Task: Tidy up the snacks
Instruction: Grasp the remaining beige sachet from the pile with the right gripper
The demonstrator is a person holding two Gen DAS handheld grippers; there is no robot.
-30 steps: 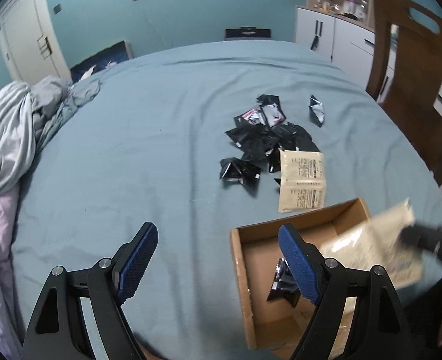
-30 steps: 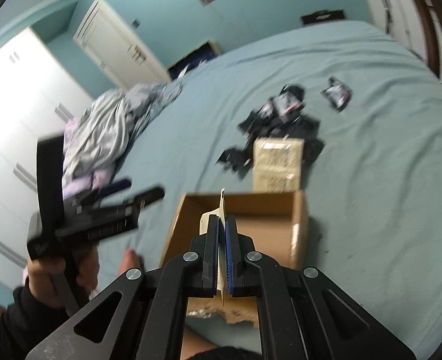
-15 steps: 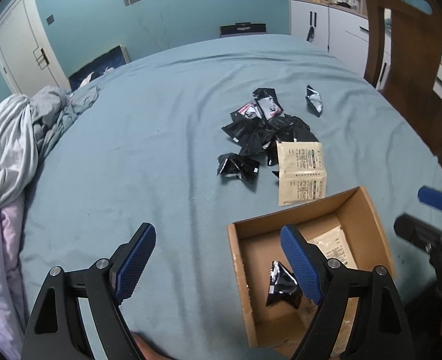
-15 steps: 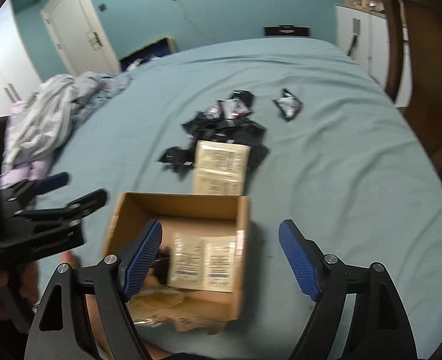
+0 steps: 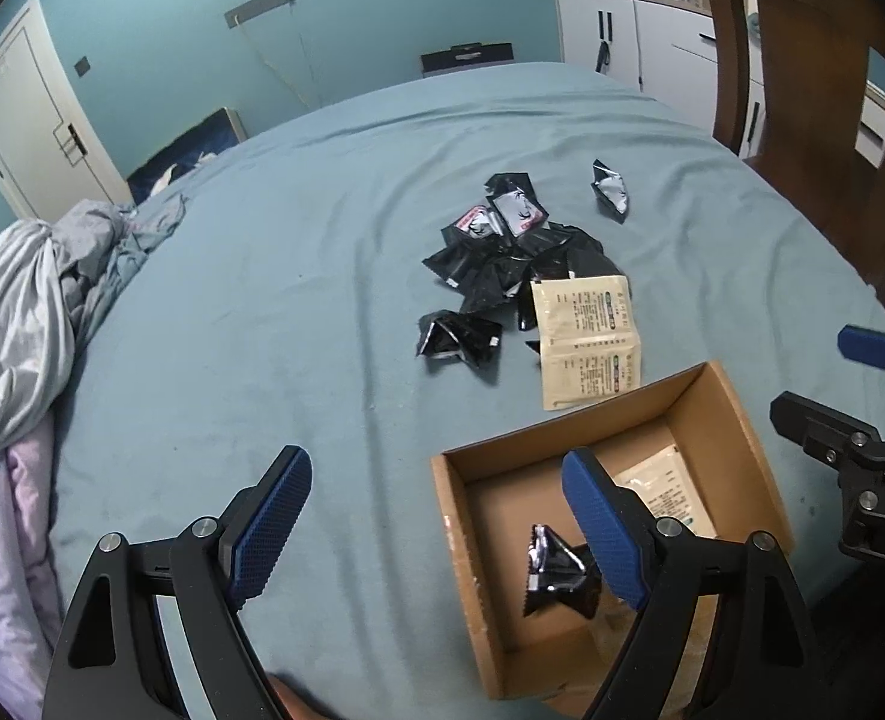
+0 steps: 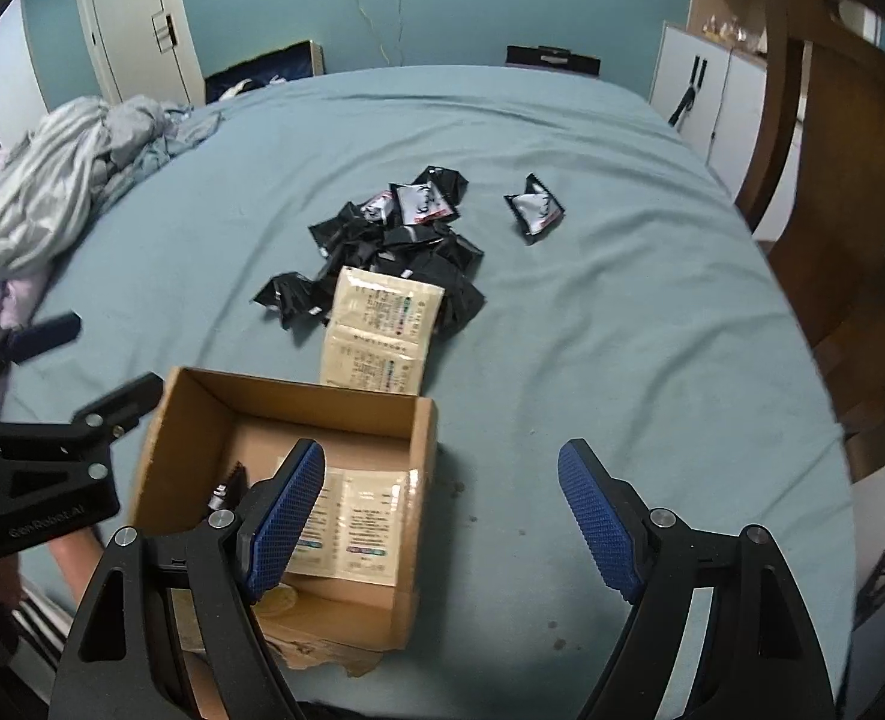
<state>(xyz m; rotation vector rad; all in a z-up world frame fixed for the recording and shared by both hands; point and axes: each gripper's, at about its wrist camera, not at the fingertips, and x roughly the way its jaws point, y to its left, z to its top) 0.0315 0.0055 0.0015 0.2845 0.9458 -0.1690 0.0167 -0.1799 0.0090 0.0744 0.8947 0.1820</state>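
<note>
An open cardboard box point(image 5: 736, 414) point(image 6: 421, 438) sits on the blue bed near me. It holds a beige packet point(image 5: 670, 492) point(image 6: 358, 522) and a black packet point(image 5: 556, 576). A pile of black snack packets point(image 5: 502, 264) point(image 6: 394, 246) lies beyond the box, with a beige double packet point(image 5: 589, 339) point(image 6: 379, 336) at its near edge. One black packet point(image 5: 610, 192) point(image 6: 535, 210) lies apart to the right. My left gripper point(image 5: 436, 534) is open and empty over the box's left wall. My right gripper point(image 6: 442, 516) is open and empty over the box's right wall.
Crumpled grey and pink bedding point(image 5: 16, 312) point(image 6: 52, 168) lies at the bed's left edge. A wooden chair point(image 5: 826, 120) point(image 6: 832, 180) stands at the right. White cabinets point(image 5: 634, 30) stand behind it. The blue bed sheet point(image 5: 274, 300) spreads to the left of the packets.
My right gripper has opened and let the beige packet drop into the box, then drawn back and turned level. My left gripper has stayed open and barely shifted.
</note>
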